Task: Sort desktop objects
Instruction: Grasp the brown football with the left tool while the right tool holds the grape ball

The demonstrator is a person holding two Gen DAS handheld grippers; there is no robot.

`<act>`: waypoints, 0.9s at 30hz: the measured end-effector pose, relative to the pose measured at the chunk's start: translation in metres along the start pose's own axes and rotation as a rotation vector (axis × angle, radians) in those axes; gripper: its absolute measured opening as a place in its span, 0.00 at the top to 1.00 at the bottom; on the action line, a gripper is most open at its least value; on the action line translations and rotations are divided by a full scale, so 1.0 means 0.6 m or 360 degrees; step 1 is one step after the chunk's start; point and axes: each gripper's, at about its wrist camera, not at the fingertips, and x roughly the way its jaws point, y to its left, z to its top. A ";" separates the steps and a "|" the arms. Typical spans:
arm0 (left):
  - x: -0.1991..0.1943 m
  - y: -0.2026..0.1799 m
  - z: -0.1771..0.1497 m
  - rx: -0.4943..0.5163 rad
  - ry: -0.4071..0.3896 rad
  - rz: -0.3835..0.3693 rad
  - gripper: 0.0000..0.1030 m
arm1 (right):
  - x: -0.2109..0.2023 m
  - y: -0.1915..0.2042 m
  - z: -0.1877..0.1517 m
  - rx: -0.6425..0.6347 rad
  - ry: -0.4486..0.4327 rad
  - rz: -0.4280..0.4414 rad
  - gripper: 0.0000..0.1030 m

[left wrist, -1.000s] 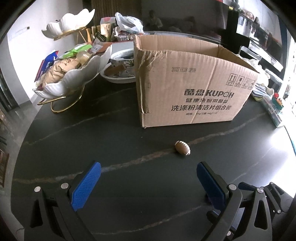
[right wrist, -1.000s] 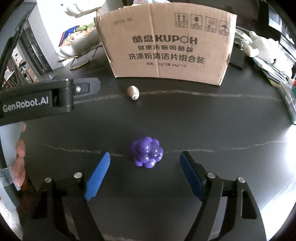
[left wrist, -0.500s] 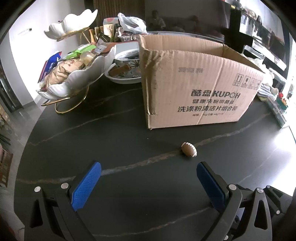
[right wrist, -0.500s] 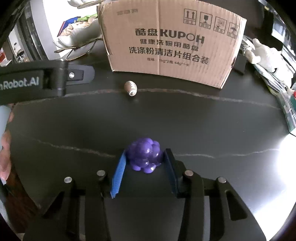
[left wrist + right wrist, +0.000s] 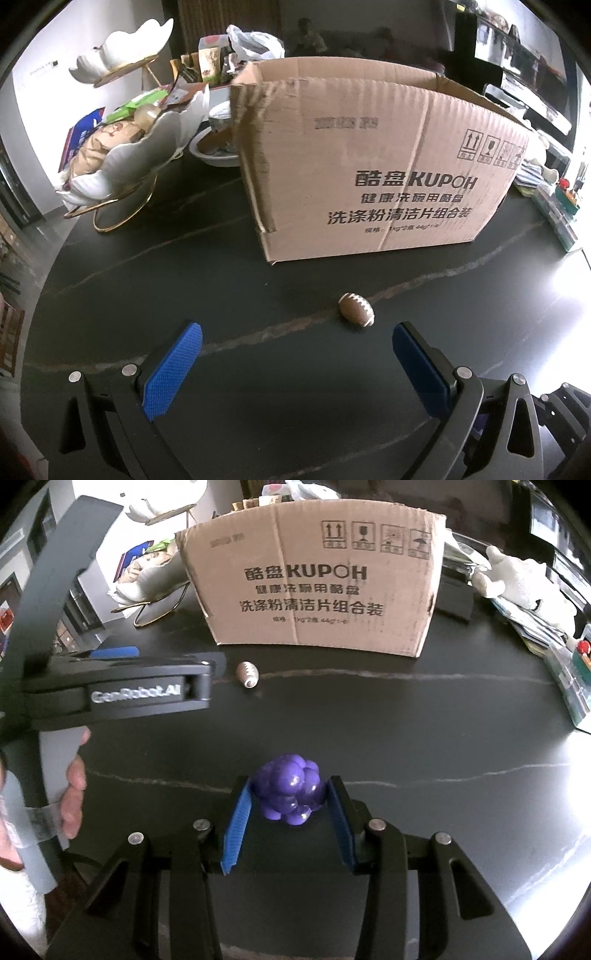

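Your right gripper point(image 5: 288, 805) had clamped the purple grape toy point(image 5: 290, 794), not yet boxed, while your left gripper point(image 5: 297, 349) gaped wide near the untouched toy football point(image 5: 357, 309), the cardboard box point(image 5: 369, 166) beyond.

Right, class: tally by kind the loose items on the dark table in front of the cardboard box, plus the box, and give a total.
Small brown toy football: 1
Purple plastic grape bunch, clamped in the right gripper: 1
Brown cardboard box: 1
Total: 3
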 end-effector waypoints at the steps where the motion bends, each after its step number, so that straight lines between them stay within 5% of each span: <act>1: 0.003 -0.004 0.001 0.0002 -0.0003 0.0003 0.01 | 0.002 -0.003 0.001 0.0004 0.0000 0.0003 0.62; 18: 0.059 -0.038 0.010 -0.0029 0.0050 0.0008 0.23 | -0.005 -0.023 -0.005 0.0023 0.0012 0.0010 0.62; 22: 0.065 -0.036 0.009 -0.0051 0.0079 -0.0005 0.43 | -0.003 -0.026 -0.002 0.0028 0.0015 0.0011 0.62; 27: 0.079 -0.034 0.008 -0.0080 0.0132 -0.0041 0.48 | -0.001 -0.030 -0.004 0.0036 0.0023 0.0017 0.62</act>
